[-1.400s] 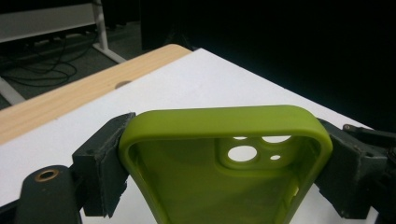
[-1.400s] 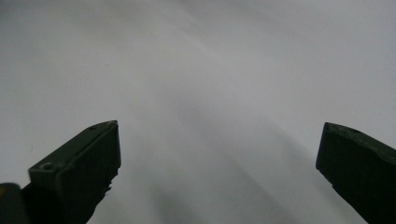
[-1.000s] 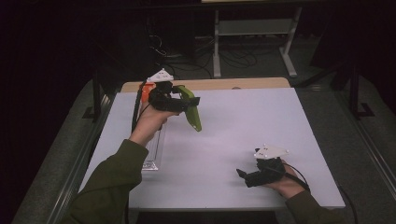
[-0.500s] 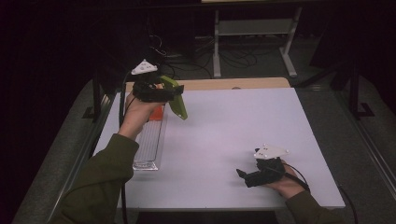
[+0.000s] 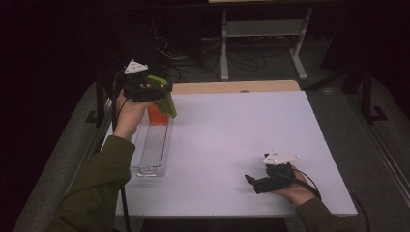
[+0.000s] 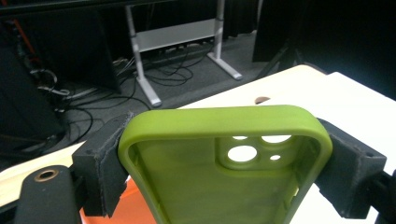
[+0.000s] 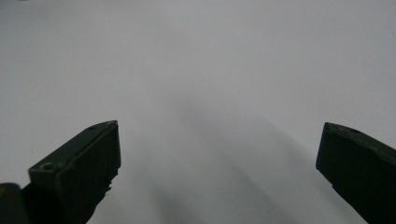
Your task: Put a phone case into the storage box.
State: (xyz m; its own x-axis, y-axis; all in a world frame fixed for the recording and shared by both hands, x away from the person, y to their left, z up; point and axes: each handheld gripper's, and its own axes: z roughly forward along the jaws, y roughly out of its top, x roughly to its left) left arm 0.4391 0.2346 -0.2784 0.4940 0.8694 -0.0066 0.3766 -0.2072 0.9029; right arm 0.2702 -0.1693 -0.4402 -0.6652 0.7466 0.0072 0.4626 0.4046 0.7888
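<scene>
My left gripper (image 5: 162, 92) is raised over the table's far left corner, shut on a green phone case (image 5: 163, 94). In the left gripper view the green phone case (image 6: 224, 158) spans the space between both jaws, open side toward the camera, camera holes at its top. An orange object (image 5: 157, 114) sits at the far end of a clear tray (image 5: 153, 147), just below the held case; the orange object (image 6: 126, 205) peeks out under the case. My right gripper (image 5: 250, 181) rests on the table at the near right, open, with nothing between its fingertips (image 7: 88, 168).
The white table top (image 5: 232, 140) has a wooden strip (image 5: 232, 87) along its far edge. Beyond it on the dark floor stand a metal frame (image 5: 261, 34) and loose cables (image 5: 174, 53). The clear tray lies along the table's left side.
My left gripper has carried the green case leftward and toward the far edge, from the middle-left of the table to above the tray's far end. The right gripper has stayed put.
</scene>
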